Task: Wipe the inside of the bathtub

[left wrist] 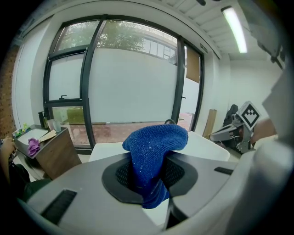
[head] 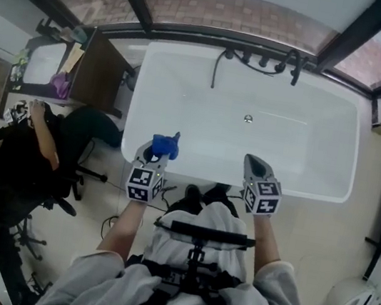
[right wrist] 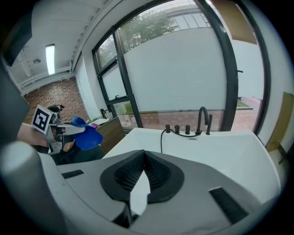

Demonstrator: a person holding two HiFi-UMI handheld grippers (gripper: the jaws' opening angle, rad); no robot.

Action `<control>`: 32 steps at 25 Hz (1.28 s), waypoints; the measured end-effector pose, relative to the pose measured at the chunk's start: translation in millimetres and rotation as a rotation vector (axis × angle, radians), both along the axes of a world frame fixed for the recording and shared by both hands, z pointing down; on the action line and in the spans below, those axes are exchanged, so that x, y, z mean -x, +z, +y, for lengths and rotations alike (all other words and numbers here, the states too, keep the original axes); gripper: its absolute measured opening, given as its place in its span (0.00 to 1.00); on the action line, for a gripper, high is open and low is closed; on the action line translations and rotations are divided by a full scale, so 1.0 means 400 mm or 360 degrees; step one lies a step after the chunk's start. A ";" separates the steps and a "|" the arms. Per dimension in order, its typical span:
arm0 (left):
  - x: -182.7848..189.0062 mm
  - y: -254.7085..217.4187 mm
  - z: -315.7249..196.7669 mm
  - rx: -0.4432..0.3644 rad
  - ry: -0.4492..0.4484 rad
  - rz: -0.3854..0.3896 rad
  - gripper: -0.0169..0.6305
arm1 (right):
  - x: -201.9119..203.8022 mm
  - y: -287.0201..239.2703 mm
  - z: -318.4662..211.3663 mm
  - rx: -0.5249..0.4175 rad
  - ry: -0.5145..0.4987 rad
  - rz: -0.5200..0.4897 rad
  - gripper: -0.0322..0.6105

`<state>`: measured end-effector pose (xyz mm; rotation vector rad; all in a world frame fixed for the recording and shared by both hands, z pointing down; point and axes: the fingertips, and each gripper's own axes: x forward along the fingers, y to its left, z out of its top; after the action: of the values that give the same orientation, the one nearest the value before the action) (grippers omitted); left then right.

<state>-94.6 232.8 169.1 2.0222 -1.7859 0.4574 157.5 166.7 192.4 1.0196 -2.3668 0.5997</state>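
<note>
Big black-framed windows [head: 200, 8] fill the top of the frame; a brown desk [head: 99, 71] stands upper left on pale floor [head: 320, 242].

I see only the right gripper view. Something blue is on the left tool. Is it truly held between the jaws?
Observer: Yes. The left gripper view shows the left tool shut on the blue cloth, which bulges above the jaws.
Operator: The bathtub hides its floor from me. What is there?
Observer: The head view shows a drain in the middle of the floor, beyond the right tool.
Operator: Are the tools inside the tub?
Observer: No. In the head view both hang at its near rim.
</note>
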 end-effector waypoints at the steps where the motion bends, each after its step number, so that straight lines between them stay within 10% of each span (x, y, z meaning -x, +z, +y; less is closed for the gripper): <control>1: 0.001 0.009 0.014 0.0005 0.0007 0.0008 0.16 | -0.004 -0.001 0.016 0.0000 0.0015 0.0003 0.06; 32: -0.295 -0.036 0.165 0.0044 -0.0163 0.0051 0.16 | -0.357 -0.018 0.028 -0.0007 -0.0019 0.0032 0.06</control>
<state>23.4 298.9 154.8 1.8982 -1.8433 0.4137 300.1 177.8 185.3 1.0079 -2.3562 0.5777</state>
